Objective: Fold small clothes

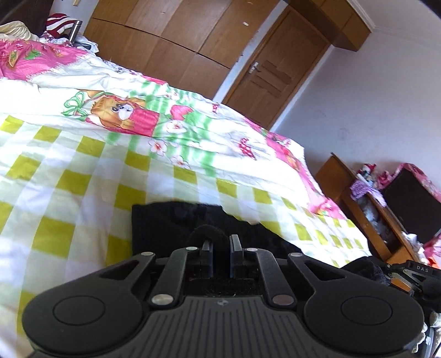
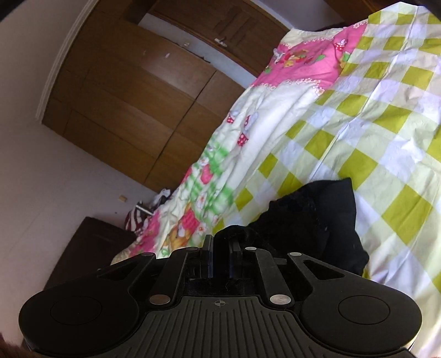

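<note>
A small black garment (image 1: 176,223) hangs in front of the left wrist camera, lifted over the checked bedspread (image 1: 82,170). My left gripper (image 1: 220,242) is shut on a bunched black edge of it. In the right wrist view the same black garment (image 2: 317,220) droops to the right of the fingers, over the bedspread (image 2: 386,124). My right gripper (image 2: 220,242) is shut on another bunched black edge. Part of the right gripper shows at the lower right of the left wrist view, near the garment's other end.
The bed carries a yellow-green checked sheet with pink cartoon print (image 1: 124,113). A wooden wardrobe (image 1: 171,35) and door (image 1: 275,68) stand behind it. A wooden shelf with clutter (image 1: 386,198) is at the right. Piled clothes (image 1: 60,24) lie at the bed's far end.
</note>
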A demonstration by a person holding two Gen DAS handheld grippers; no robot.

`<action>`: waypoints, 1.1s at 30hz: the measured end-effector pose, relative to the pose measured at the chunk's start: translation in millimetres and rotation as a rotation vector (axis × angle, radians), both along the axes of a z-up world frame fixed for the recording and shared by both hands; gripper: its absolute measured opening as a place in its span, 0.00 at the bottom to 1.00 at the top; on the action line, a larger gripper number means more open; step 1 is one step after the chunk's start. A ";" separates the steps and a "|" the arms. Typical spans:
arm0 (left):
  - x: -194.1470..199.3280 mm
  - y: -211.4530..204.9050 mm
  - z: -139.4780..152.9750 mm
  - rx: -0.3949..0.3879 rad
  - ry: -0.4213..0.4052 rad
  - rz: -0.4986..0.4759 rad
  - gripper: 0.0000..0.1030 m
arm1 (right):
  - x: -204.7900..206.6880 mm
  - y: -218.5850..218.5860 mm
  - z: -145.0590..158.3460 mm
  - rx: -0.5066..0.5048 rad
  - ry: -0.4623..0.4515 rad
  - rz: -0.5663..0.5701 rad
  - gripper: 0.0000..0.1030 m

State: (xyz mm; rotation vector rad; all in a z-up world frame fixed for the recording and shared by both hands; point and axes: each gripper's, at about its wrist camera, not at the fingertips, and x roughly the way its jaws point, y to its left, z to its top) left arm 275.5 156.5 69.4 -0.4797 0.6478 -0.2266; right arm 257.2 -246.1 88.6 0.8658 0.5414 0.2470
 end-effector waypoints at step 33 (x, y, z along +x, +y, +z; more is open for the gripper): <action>81.9 -10.5 -44.4 0.238 0.209 0.127 0.56 | 125.0 36.7 -68.6 -0.741 0.229 0.129 0.19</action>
